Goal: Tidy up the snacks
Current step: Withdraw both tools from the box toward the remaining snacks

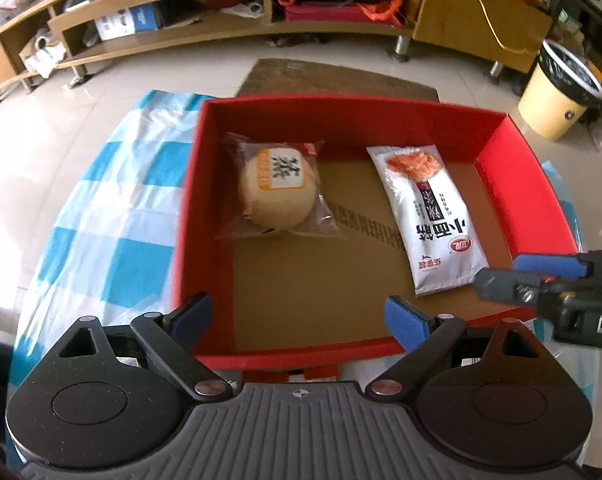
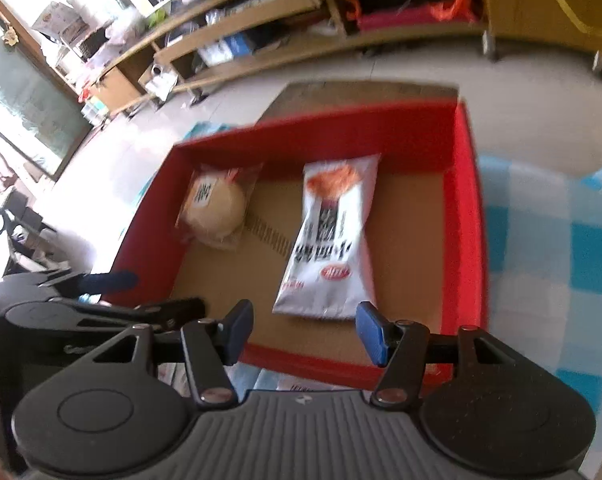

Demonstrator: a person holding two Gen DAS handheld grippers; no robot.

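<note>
Snacks already in the red box (image 1: 189, 200), seen from the left wrist: round bun in clear wrap (image 1: 275, 188) toward the far left, long white packet (image 1: 429, 220) along the right side, apart, bare cardboard floor between. Probably well along or done; nothing loose visible on the blue-checked cloth (image 1: 101, 208) over the table. Left gripper (image 1: 299, 314) wide open, empty, over the near wall. Right gripper (image 1: 517, 270) at the right edge, beside the packet's near corner; spread hard to judge here. Bun label: orange-framed white patch, Chinese characters. Packet: bold black Chinese characters, red oval logo, orange food photo.

From the right wrist, blurred: same box (image 2: 467, 216), bun (image 2: 215, 210) left, packet (image 2: 331, 236) centre. Right gripper (image 2: 305, 330) open, empty, just short of the packet's near end. Writing unreadable.
</note>
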